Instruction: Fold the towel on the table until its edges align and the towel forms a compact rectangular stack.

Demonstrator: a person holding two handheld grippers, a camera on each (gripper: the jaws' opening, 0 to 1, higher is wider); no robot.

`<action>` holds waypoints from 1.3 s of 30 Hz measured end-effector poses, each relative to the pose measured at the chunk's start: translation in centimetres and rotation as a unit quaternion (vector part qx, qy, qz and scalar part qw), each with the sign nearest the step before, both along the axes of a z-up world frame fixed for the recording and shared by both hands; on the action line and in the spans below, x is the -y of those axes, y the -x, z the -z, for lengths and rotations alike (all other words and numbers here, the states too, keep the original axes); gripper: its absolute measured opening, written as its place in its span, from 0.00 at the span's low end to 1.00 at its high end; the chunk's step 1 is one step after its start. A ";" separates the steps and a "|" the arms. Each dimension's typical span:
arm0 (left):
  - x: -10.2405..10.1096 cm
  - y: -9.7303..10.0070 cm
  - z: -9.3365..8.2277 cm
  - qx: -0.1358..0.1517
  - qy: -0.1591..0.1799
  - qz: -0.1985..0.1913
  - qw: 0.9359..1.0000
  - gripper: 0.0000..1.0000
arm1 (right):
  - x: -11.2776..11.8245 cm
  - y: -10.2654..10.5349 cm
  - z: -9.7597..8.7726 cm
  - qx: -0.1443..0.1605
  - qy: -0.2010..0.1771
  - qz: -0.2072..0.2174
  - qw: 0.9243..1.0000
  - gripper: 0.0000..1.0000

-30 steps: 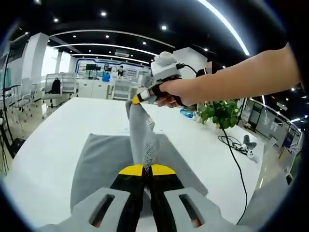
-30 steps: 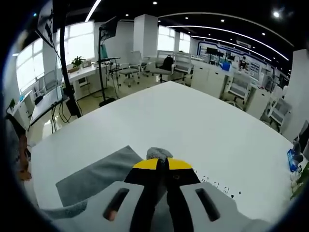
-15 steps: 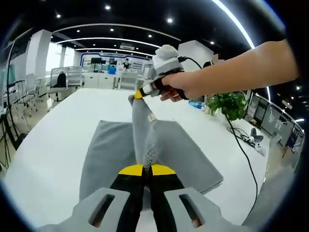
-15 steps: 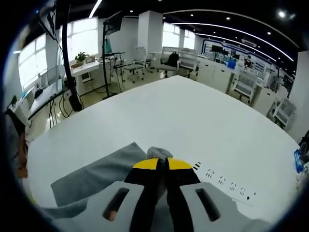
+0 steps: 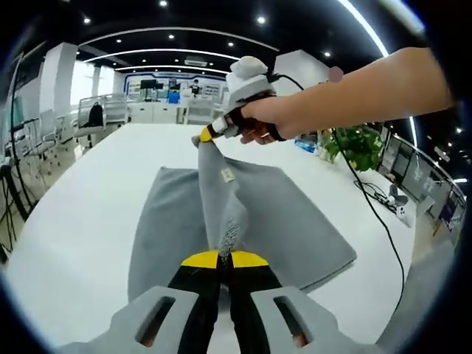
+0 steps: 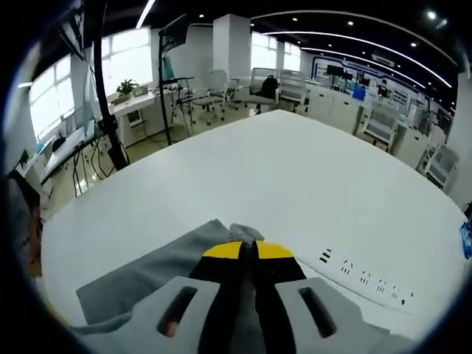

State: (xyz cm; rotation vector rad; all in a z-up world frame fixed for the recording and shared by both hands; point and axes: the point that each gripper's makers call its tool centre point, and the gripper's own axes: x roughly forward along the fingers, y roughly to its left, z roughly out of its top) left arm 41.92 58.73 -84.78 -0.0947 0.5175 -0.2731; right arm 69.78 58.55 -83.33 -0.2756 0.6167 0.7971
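Note:
A grey towel [image 5: 273, 221] lies spread on the white table [image 5: 81, 199]. One edge of it is lifted into a taut ridge between the two grippers. My left gripper [image 5: 224, 257] is shut on the near end of that ridge. In the left gripper view the right gripper [image 5: 209, 134], held by a person's hand, is shut on the far corner above the towel. In the right gripper view my right gripper [image 6: 247, 248] is shut on a bunch of the towel [image 6: 147, 265], which hangs down to the table [image 6: 295, 177] below.
A power strip [image 6: 361, 279] lies on the table just right of the right gripper. A potted plant [image 5: 352, 146] and a black cable [image 5: 383, 221] sit at the table's right side. Office chairs and desks stand beyond the table.
Both grippers have carried the lifted edge forward over the towel. More of the spread towel lies under them now, and the power strip has come closer in the right gripper view.

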 end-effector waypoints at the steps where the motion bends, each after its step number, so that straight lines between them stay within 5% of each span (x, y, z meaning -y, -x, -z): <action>1: -0.1 0.0 0.1 0.000 0.000 -0.001 1.000 0.03 | 0.1 0.1 0.0 -0.001 0.000 0.000 1.000 0.03; 17: -2.3 0.2 3.7 -0.039 -0.008 -0.009 0.999 0.03 | -2.1 0.2 3.4 -0.017 0.027 -0.019 0.999 0.04; 27: -2.6 0.8 4.8 -0.054 -0.007 -0.016 0.998 0.04 | -3.2 0.4 3.3 -0.008 0.005 -0.033 0.999 0.11; 29: -2.9 1.0 5.1 -0.056 -0.018 -0.018 0.998 0.05 | -3.8 0.5 2.3 0.008 -0.021 -0.037 0.999 0.09; 39: -4.8 1.1 4.7 -0.046 -0.049 -0.047 0.997 0.15 | -4.3 0.6 1.5 0.011 -0.028 -0.047 0.998 0.14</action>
